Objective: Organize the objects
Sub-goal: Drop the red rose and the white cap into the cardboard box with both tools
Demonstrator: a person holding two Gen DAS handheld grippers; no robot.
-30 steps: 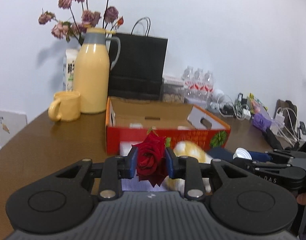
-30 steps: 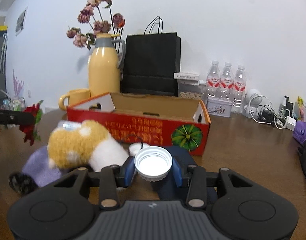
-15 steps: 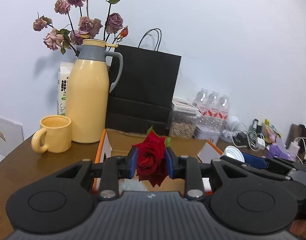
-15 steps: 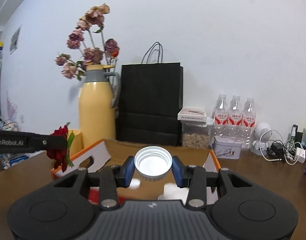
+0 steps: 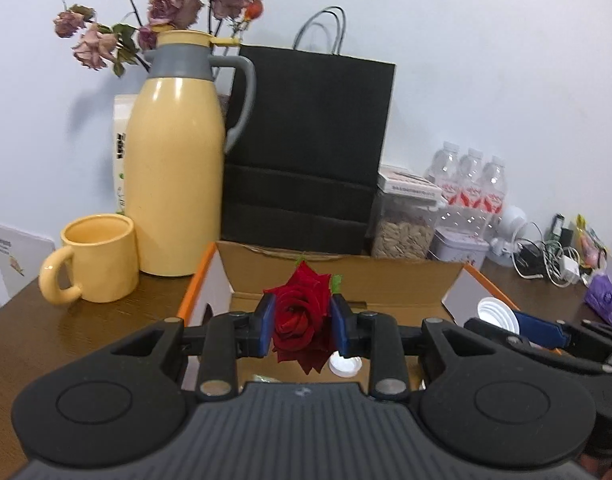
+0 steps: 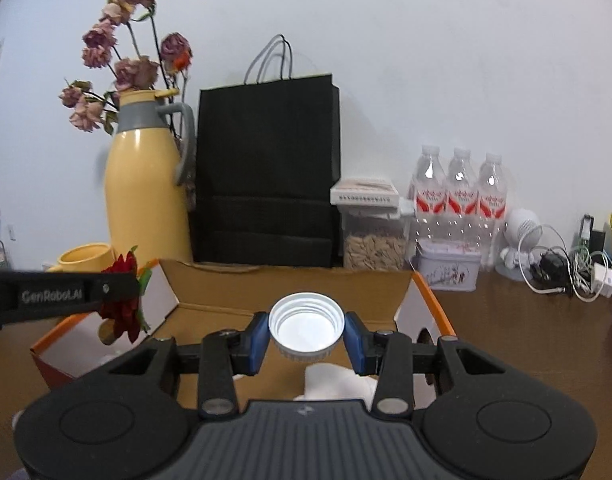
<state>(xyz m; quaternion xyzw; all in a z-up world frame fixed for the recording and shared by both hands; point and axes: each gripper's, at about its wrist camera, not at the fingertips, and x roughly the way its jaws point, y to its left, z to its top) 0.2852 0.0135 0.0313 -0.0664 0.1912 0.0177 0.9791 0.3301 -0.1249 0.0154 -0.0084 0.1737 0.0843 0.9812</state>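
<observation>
My left gripper (image 5: 302, 326) is shut on a red rose (image 5: 300, 320) and holds it over the open cardboard box (image 5: 386, 280). My right gripper (image 6: 306, 330) is shut on a white plastic lid (image 6: 305, 326), also above the box (image 6: 290, 284). The rose (image 6: 122, 300) and left gripper show at the left of the right wrist view. The lid (image 5: 496, 314) and right gripper show at the right of the left wrist view. A small white cap (image 5: 345, 364) and something white (image 6: 338, 380) lie inside the box.
Behind the box stand a yellow thermos (image 5: 174, 176), a yellow mug (image 5: 98, 264), a black paper bag (image 5: 306, 148), a seed jar (image 5: 404, 232), a tin (image 6: 450, 270) and three water bottles (image 6: 460, 192). Cables and chargers (image 6: 562, 272) lie at the right on the brown table (image 5: 46, 328).
Both grippers have risen and moved forward from in front of the box to above its opening, each still holding its object. The plush toy has dropped out of view.
</observation>
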